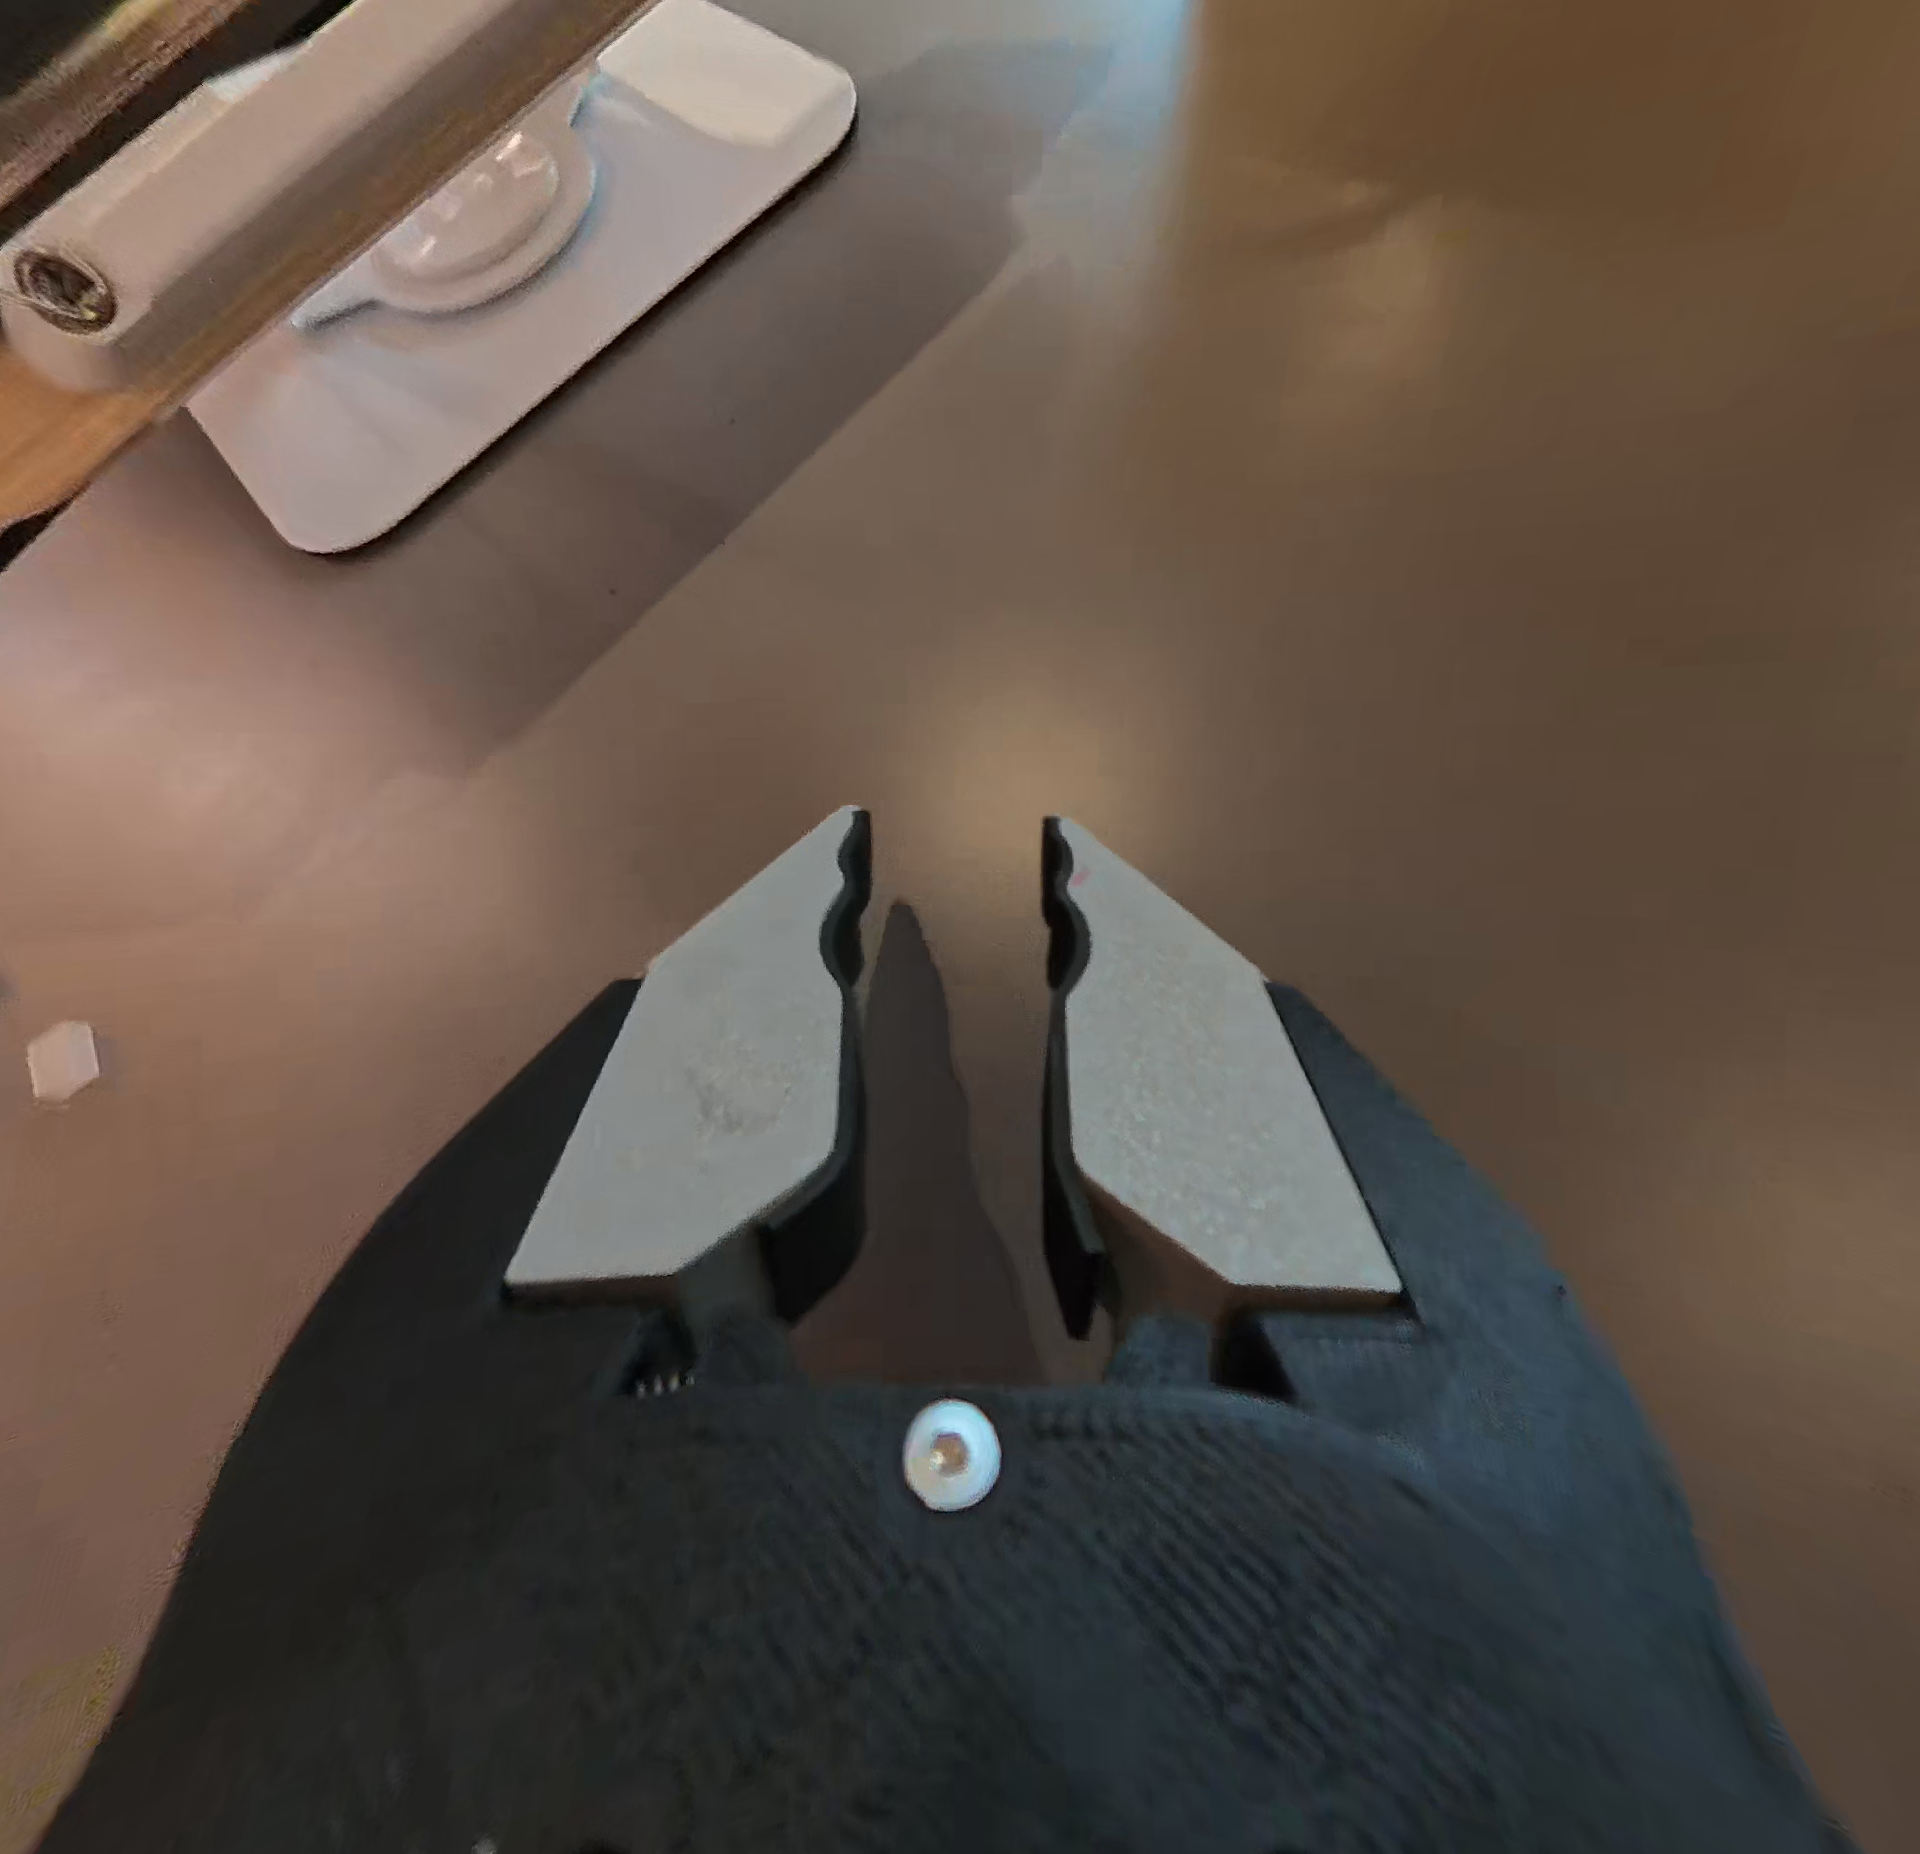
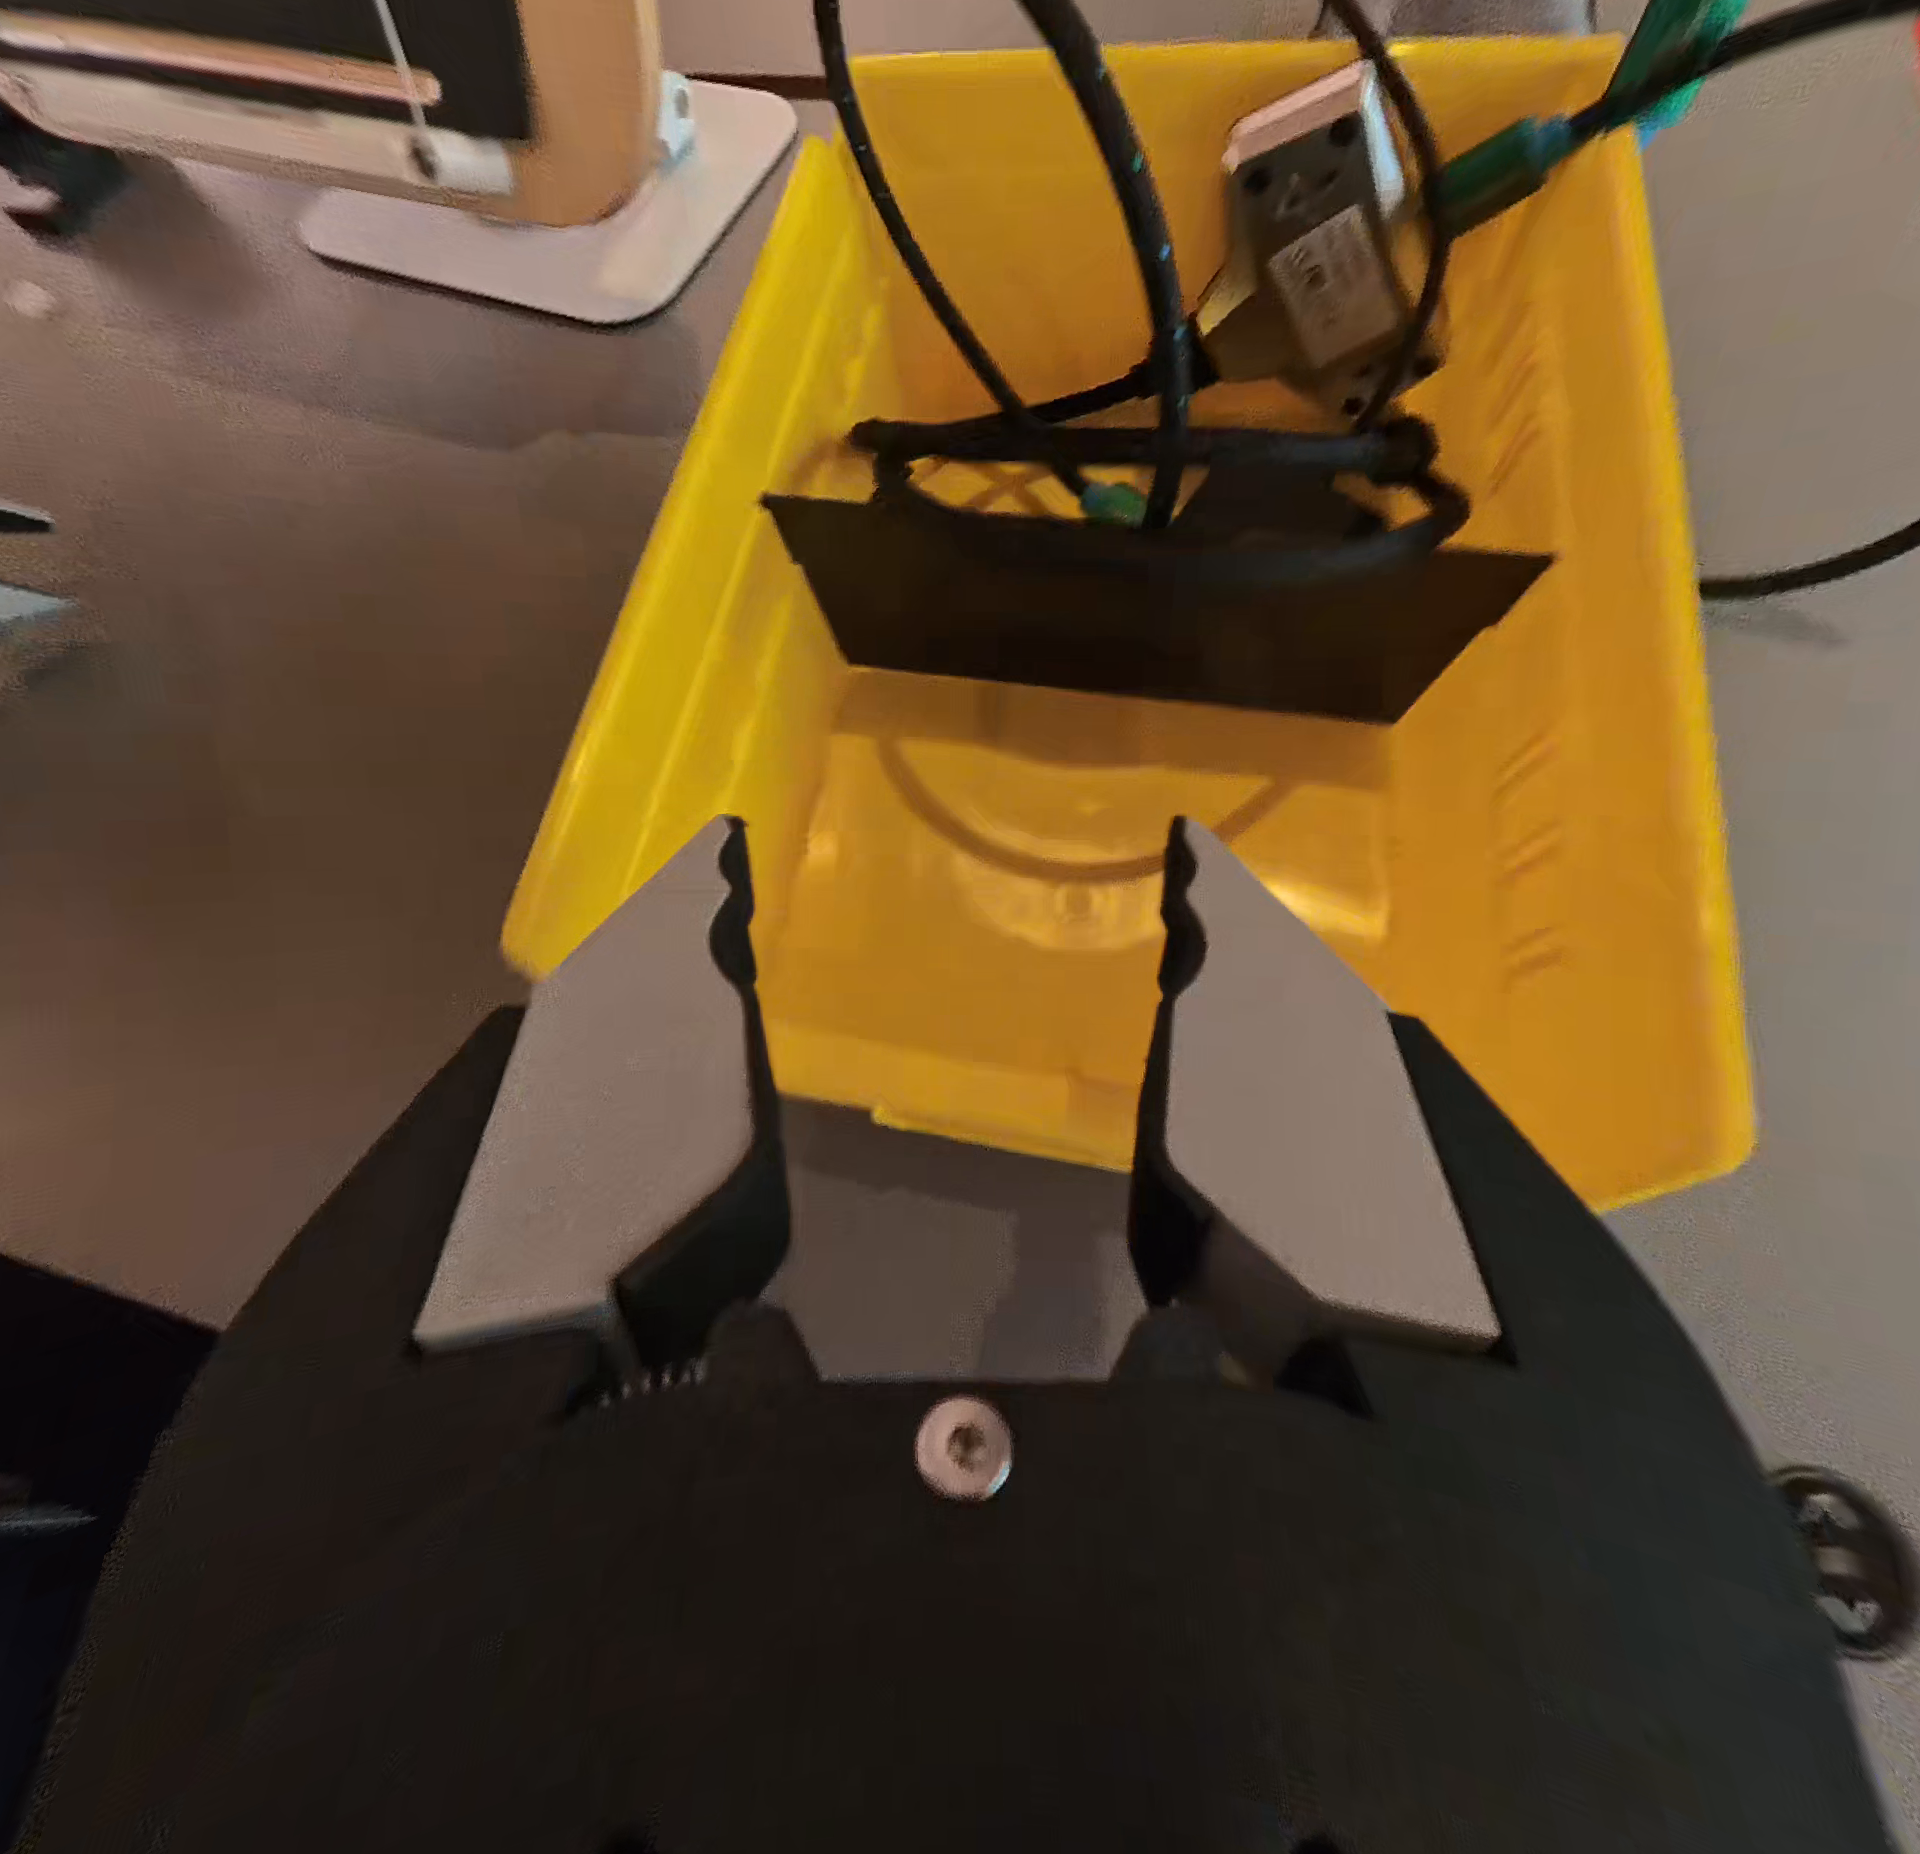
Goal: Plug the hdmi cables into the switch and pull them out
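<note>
In the right wrist view a yellow bin (image 2: 1558, 765) stands on the brown table. A black divider (image 2: 1143, 620) crosses it. Behind the divider lie a grey metal switch box (image 2: 1314, 235), tilted, and several looped black cables (image 2: 1143, 204); a green-ended plug (image 2: 1683, 28) shows at the bin's far right corner. My right gripper (image 2: 951, 833) is open and empty, its tips above the bin's near compartment. In the left wrist view my left gripper (image 1: 954, 830) is open and empty over bare table; no cable or switch shows there.
A white monitor stand base (image 1: 499, 350) sits at the upper left in the left wrist view, and it also shows in the right wrist view (image 2: 561, 235). A small white piece (image 1: 64, 1061) lies at the left. A black cable (image 2: 1829, 557) runs right of the bin. Some 40 cm of space lies between my two pairs of fingers. My right tips are roughly 25 cm from the green-ended plug (image 2: 1683, 28).
</note>
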Motion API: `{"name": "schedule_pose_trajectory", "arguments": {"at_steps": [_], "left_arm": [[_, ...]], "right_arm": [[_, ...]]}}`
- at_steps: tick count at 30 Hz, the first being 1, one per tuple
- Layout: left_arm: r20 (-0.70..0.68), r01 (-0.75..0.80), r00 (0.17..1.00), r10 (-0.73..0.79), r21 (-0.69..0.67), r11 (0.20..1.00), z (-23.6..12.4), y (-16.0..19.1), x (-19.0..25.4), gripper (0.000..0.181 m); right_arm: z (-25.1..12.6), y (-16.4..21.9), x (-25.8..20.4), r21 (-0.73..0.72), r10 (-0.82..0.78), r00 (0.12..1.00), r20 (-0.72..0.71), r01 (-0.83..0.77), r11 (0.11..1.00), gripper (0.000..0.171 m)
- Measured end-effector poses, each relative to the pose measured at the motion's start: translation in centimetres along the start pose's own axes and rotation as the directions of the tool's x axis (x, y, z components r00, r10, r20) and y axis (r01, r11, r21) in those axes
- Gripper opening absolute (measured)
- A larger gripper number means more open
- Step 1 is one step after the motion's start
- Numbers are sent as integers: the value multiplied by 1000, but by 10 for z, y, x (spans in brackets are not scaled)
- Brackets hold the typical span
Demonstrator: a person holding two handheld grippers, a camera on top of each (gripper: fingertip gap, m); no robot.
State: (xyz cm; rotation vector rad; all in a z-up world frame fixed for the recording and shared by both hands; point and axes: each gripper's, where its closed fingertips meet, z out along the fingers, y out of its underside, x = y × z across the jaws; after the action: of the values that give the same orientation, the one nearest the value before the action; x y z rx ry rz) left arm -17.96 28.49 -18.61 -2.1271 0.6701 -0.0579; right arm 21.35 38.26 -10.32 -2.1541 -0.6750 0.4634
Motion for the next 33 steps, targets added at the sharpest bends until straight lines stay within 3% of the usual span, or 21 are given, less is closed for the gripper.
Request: {"name": "schedule_pose_trajectory", "arguments": {"at_steps": [2, 5, 8, 11, 14, 16, 21, 26, 27, 29, 30, 32, 33], "left_arm": [[40, -42, 998, 40, 53, 998, -24, -6, 17, 39], [257, -141, 961, 100, 147, 979, -76, -12, 16, 27], [330, -178, 936, 125, 135, 975, -124, -1, 22, 24], [340, -53, 941, -6, 162, 985, -178, 20, 18, 27], [389, 87, 904, -177, 238, 967, -238, 47, 3, 51], [426, 160, 866, -262, 260, 952, -267, 74, -7, 52], [535, 283, 771, -345, 196, 939, -283, 144, -37, 59], [602, 276, 733, -317, 162, 947, -254, 163, -59, 47], [642, 240, 718, -270, 135, 961, -253, 163, -64, 36], [673, 193, 710, -205, 94, 977, -253, 160, -64, 8], [678, 216, 702, -216, 86, 973, -254, 162, -65, 5], [640, 254, 718, -273, 124, 959, -259, 164, -68, 4], [632, 251, 722, -280, 137, 958, -264, 164, -70, 3]], "right_arm": [[-6, 14, -6, 33, 35, 999, 25, -35, 999, 80], [-13, 30, 1, 67, 8, 997, -79, -3, 998, 78], [-13, 41, -11, 56, -40, 993, -112, 47, 997, 81], [-14, 40, -42, 93, -93, 995, -43, 97, 991, 88], [-19, 34, -68, 162, -149, 989, -17, 149, 975, 87], [-20, 30, -85, 199, -179, 984, 1, 175, 964, 90], [-3, 22, -105, 197, -206, 978, -43, 211, 957, 100], [30, 21, -103, 141, -157, 985, -76, 166, 976, 97], [37, 22, -99, 123, -136, 988, -79, 145, 982, 96], [46, 21, -89, 107, -90, 991, -99, 100, 989, 83], [50, 23, -84, 90, -80, 991, -106, 90, 992, 68], [51, 23, -73, 77, -95, 983, -155, 107, 991, 10], [50, 23, -72, 63, -113, 979, -168, 125, 990, 9]]}}
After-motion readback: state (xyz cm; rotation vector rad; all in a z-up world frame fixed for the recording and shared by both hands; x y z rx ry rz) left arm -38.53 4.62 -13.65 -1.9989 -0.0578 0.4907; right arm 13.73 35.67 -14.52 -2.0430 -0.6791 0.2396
